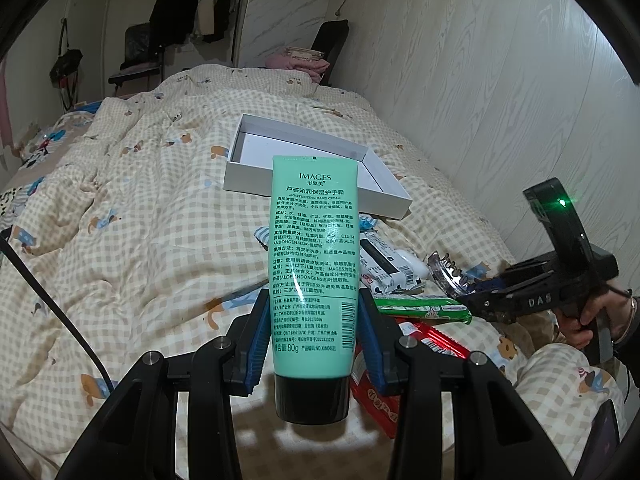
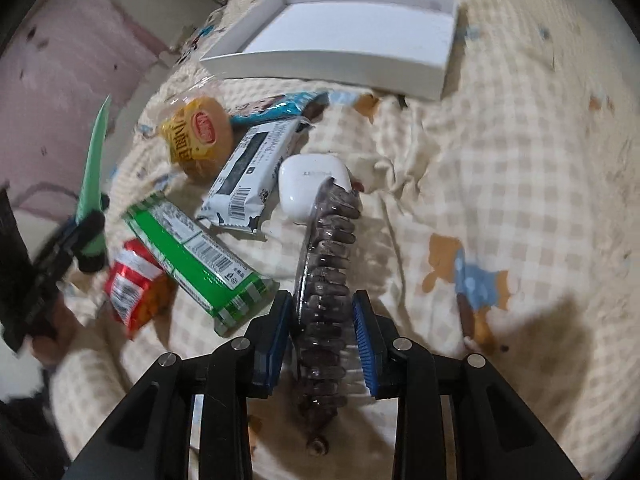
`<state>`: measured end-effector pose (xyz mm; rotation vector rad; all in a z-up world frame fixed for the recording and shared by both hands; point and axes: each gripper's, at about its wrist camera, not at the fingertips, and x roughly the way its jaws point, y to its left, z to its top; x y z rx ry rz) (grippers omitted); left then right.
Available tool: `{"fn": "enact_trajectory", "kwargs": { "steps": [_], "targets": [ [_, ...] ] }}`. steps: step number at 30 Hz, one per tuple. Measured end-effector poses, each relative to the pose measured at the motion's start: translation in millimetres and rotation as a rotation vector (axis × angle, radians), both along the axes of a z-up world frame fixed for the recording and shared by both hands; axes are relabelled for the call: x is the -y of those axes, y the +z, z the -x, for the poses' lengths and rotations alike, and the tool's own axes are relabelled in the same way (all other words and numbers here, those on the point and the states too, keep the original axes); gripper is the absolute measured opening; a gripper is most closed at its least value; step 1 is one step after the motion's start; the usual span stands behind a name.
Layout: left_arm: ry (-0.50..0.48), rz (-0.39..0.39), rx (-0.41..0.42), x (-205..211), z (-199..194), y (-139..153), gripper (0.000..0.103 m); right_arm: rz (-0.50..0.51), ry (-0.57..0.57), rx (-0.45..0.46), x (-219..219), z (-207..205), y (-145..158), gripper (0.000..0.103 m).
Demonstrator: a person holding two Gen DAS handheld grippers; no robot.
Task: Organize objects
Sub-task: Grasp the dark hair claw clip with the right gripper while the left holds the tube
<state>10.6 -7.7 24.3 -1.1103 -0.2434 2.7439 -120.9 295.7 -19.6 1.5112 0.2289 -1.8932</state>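
On the green tube [image 1: 313,280]: "IMAGES" at the top, "MOISTURIZING HAND CREAM" under that, "80g" down near the black cap. To the right of the tube, on the black gripper [image 1: 460,280]: "DAS". Other wrapper words too blurry to read.

A green hand cream tube [image 1: 314,264] stands cap-down above the quilt; a clear hair claw [image 2: 326,280] hangs off it; a white box [image 2: 352,36] lies open.

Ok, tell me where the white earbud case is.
Right wrist view, centre: the white earbud case lies on the checked quilt, right of the black-and-white snack packet, behind the hair claw.
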Motion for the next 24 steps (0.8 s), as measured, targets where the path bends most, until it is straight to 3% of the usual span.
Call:
{"fn": "enact_trajectory", "kwargs": {
  "steps": [2, 6, 13, 15, 18, 24],
  "targets": [
    [0.001, -0.001, 0.0, 0, 0, 0, 0.044, -0.064, 0.025, -0.088, 7, -9, 6, 0.047],
    [0.001, -0.001, 0.0, 0, 0, 0, 0.044, -0.108, 0.039, -0.18, 12, -18, 7, 0.049],
    [-0.001, -0.001, 0.002, 1, 1, -1, 0.044, 0.027, -0.097, 0.002, -16, 13, 1, 0.049],
    [-0.002, 0.0, 0.005, 1, 1, -2, 0.044, 0.061, -0.149, 0.061, -24, 21, -4, 0.031],
    [0.0, -0.002, 0.006, 2, 1, -2, 0.044, 0.12, -0.217, 0.14, -37, 29, -12, 0.027],
    [0.001, -0.001, 0.012, 2, 3, -3, 0.044, 0.217, -0.246, 0.085, -45, 21, 18, 0.027]
  ]
}}
